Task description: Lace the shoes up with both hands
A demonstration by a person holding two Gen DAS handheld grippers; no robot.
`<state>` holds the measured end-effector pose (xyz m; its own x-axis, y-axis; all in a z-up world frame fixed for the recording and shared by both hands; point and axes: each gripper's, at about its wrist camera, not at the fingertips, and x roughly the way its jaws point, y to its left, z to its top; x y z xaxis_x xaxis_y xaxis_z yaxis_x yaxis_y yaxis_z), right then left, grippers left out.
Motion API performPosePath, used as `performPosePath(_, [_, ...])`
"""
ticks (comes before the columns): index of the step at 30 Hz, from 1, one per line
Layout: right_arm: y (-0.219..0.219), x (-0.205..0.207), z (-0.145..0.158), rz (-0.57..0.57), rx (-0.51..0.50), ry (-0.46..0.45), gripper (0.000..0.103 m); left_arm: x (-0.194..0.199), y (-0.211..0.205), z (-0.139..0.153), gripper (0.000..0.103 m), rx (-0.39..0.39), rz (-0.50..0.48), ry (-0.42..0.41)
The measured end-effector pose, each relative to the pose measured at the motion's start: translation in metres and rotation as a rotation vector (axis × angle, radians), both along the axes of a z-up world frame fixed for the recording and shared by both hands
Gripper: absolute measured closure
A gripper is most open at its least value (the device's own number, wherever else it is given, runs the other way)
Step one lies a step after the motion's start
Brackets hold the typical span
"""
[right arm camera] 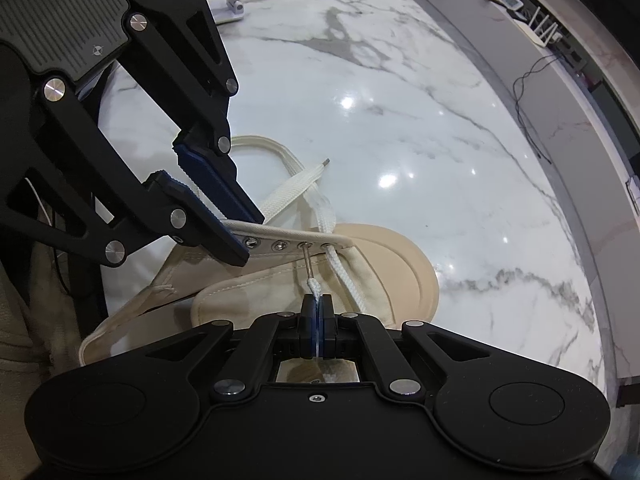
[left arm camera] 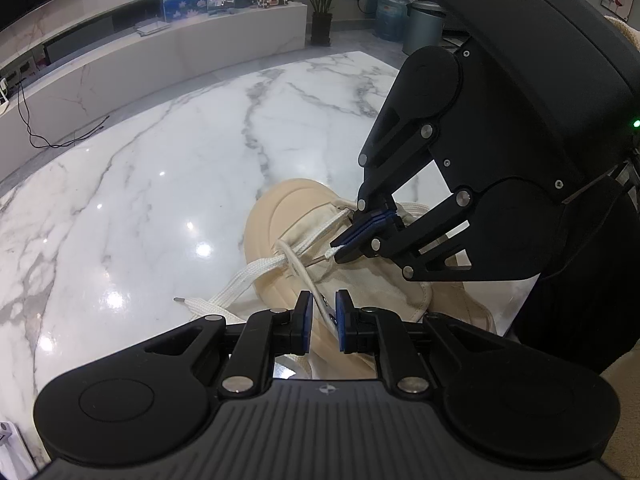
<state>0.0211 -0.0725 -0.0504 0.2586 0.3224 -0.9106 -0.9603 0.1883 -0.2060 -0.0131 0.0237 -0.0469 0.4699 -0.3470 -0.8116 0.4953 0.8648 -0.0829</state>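
Observation:
A beige canvas shoe [left arm camera: 280, 220] [right arm camera: 400, 264] with a cream rubber toe lies on the white marble table [left arm camera: 160, 200]. My left gripper [left arm camera: 324, 316] [right arm camera: 248, 238] is clamped on the shoe's eyelet strip [right arm camera: 280, 244], near the ankle end. My right gripper [right arm camera: 317, 308] [left arm camera: 340, 250] is shut on the thin white lace end [right arm camera: 314, 286]. Its metal tip [right arm camera: 307, 260] pokes into the third eyelet [right arm camera: 306, 245]. The lace's other end [left arm camera: 178, 299] [right arm camera: 326, 162], flat and wide, trails loose across the table beside the toe.
The table's curved edge [right arm camera: 560, 184] runs on the far side, with a low cabinet and cables beyond it. A white stand [right arm camera: 230, 8] sits at the table's back. A person's dark clothing [left arm camera: 580, 320] is close on the right.

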Motion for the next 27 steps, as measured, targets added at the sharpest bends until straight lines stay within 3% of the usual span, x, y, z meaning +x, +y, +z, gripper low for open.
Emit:
performPosePath(16, [0.001, -0.001, 0.004, -0.012, 0.020, -0.005, 0.103, -0.002, 0.007, 0.015, 0.092, -0.026, -0.007, -0.046])
performPosePath(27, [0.002, 0.002, -0.004, -0.029, 0.012, 0.012, 0.103, 0.003, -0.003, 0.008, 0.092, -0.035, -0.038, -0.028])
